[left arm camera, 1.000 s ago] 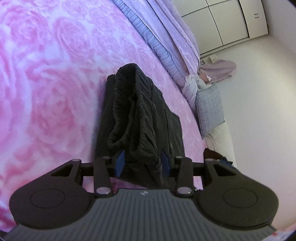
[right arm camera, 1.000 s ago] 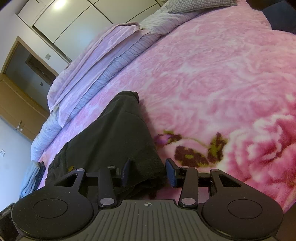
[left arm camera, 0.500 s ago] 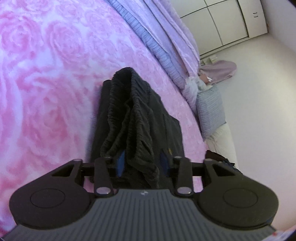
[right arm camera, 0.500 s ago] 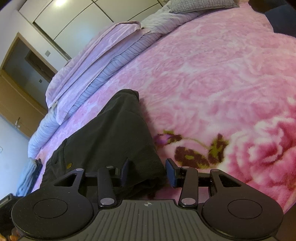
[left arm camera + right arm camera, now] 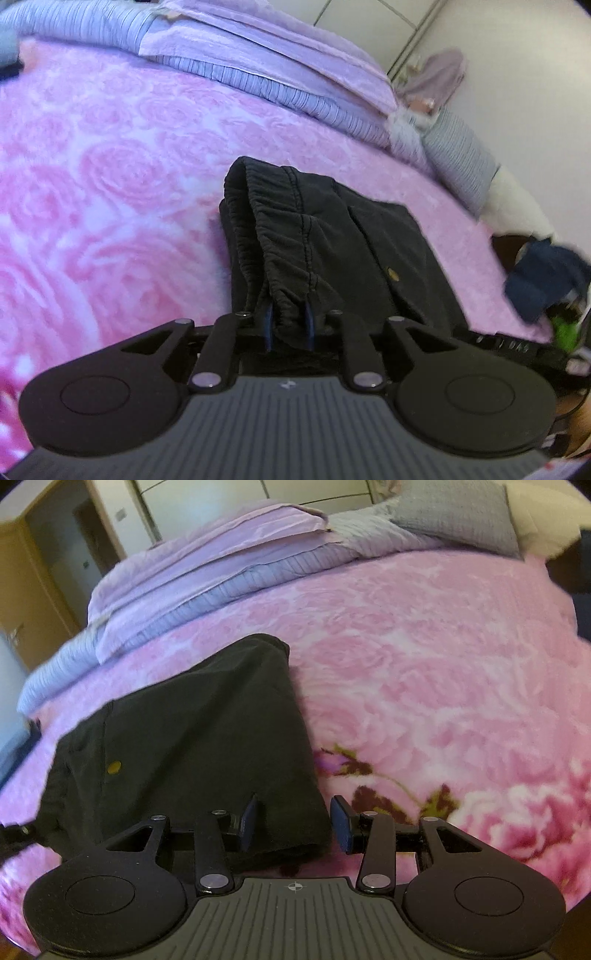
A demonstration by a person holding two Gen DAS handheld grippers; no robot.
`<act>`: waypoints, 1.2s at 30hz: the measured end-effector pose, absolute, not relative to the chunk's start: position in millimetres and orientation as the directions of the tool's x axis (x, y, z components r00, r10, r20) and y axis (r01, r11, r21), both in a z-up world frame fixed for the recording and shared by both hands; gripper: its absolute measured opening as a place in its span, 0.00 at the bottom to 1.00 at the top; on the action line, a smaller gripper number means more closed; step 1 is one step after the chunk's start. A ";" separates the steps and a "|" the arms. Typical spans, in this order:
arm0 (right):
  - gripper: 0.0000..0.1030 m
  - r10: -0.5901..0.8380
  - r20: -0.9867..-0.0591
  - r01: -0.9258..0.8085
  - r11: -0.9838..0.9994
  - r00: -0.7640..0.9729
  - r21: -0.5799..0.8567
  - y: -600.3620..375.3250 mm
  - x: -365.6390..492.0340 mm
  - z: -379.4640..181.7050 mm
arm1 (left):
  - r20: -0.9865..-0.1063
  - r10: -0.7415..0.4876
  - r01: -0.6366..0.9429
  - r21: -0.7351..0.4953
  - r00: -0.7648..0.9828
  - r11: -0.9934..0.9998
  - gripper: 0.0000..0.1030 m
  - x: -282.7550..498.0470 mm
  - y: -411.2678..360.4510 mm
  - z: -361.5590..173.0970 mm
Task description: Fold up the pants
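Black pants [image 5: 369,251] lie folded into a long strip on the pink rose blanket [image 5: 110,184]. Their gathered elastic waistband [image 5: 266,229] bunches up toward me in the left wrist view. My left gripper [image 5: 288,326] is shut on that waistband, with the fabric pinched between the blue pads. In the right wrist view the other end of the pants [image 5: 184,738] lies flat, a small yellow button [image 5: 113,767] showing at the left. My right gripper [image 5: 295,821] stands open and straddles the near right corner of the fabric, its pads wide apart.
A folded lavender and blue-striped quilt [image 5: 207,579] lies along the far side of the bed, with a grey pillow [image 5: 458,520] beside it. A dark blue garment [image 5: 543,280] sits at the bed's right edge. Pink blanket [image 5: 424,664] spreads to the right of the pants.
My left gripper has closed from a wide gap onto the waistband, and its view has swung round to face the quilt. The right gripper keeps the same wide gap.
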State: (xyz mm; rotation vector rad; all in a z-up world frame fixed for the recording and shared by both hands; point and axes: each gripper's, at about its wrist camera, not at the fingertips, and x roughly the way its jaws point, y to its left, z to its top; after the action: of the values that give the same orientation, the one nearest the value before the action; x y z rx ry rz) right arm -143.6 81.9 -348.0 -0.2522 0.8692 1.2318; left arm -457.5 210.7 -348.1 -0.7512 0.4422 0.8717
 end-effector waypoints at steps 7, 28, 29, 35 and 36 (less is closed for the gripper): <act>0.38 0.693 -0.703 -0.945 0.315 0.161 0.093 86.5 -164.8 -334.3 | -0.659 0.603 -0.872 -0.176 0.449 0.456 0.14 -434.7 194.6 -297.6; 0.38 0.679 -0.709 -0.976 0.207 0.192 -0.066 114.4 -209.1 -351.0 | -0.736 0.581 -0.840 0.031 0.347 0.542 0.15 -380.2 192.4 -326.1; 0.38 0.678 -0.708 -0.974 0.214 0.197 -0.066 112.2 -208.5 -346.5 | -0.736 0.584 -0.843 0.032 0.344 0.537 0.15 -380.5 190.5 -323.9; 0.47 0.684 -0.700 -0.969 0.242 0.204 -0.045 83.9 -223.4 -325.4 | -0.727 0.592 -0.845 0.030 0.348 0.534 0.15 -393.2 173.0 -307.2; 0.47 0.686 -0.698 -0.968 0.246 0.204 -0.041 77.9 -225.6 -322.9 | -0.726 0.592 -0.846 0.029 0.349 0.533 0.15 -396.9 168.4 -305.4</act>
State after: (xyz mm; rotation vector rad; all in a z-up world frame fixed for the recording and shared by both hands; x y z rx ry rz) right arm -225.6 77.9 -322.9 -0.5413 0.6288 1.2353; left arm -396.9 168.4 -305.4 -0.3849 0.7562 0.9619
